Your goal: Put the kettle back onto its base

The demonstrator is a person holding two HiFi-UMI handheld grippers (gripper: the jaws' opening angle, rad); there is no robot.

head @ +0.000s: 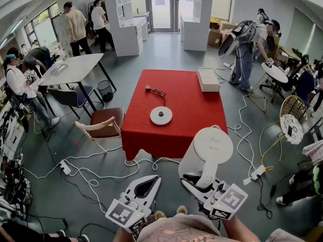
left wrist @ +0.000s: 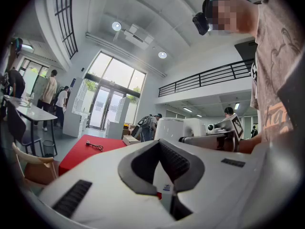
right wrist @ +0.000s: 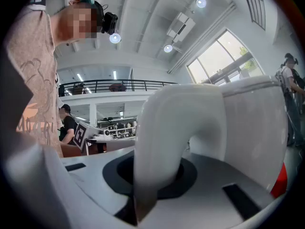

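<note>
- The kettle (head: pixel 209 150) is held upright by its handle (right wrist: pixel 162 142) in the right gripper (head: pixel 194 179), whose jaws are narrowed onto the handle. It is carried in the air, short of the table's near edge.
- The left gripper (head: pixel 146 185) is closed on nothing, near the right one's left side.
- The base (head: pixel 161 115) lies flat on the red table (head: pixel 202 115), ahead and slightly left of the right gripper, well apart.
- The base is made out only in the head view, and the clamp on the handle only in the right gripper view.
</note>
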